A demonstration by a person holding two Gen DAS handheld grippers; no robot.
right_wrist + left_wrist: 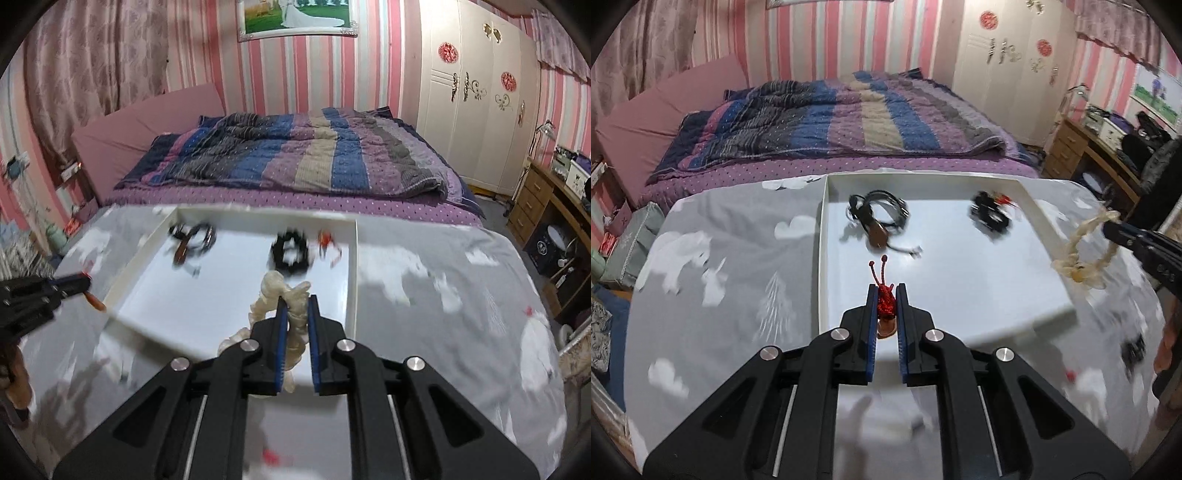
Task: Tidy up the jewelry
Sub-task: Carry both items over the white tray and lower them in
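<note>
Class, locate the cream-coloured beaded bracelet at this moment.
The cream-coloured beaded bracelet is clamped in the right gripper, above the white tray's near right part; in the left wrist view it hangs at the far right.

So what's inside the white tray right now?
In the shallow white tray: a black cord necklace with a brown pendant, a black beaded bracelet and a small red piece, blurred. Nothing appears hidden.
</note>
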